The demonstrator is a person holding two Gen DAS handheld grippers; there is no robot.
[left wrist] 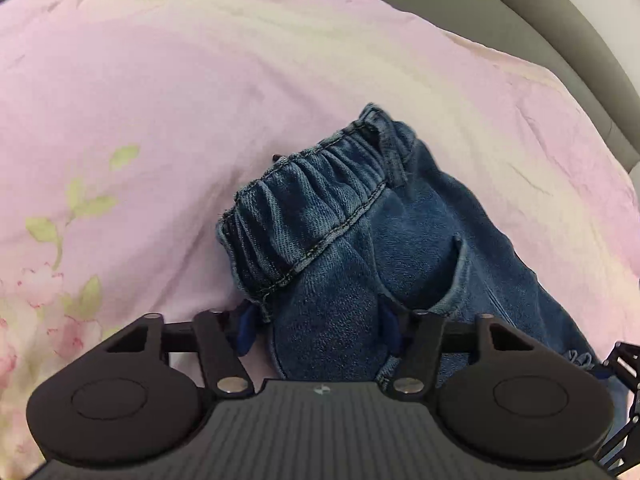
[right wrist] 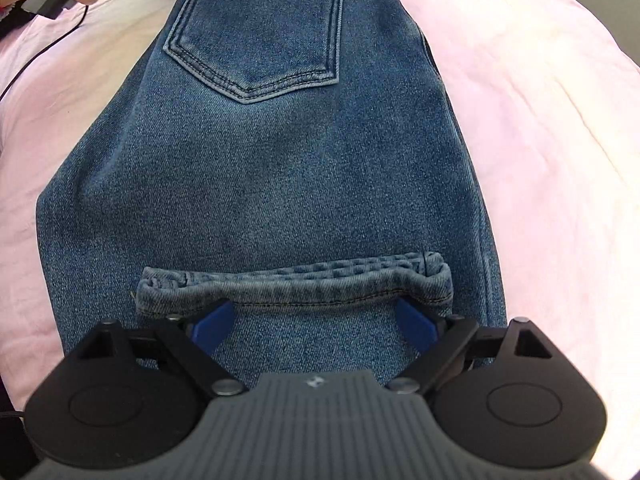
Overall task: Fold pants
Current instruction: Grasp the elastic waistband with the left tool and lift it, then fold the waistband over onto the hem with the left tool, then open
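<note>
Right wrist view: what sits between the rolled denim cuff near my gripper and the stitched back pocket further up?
Only bare blue denim of the jeans, smooth, between the rolled cuff and the back pocket. It shows in the right wrist view.
</note>
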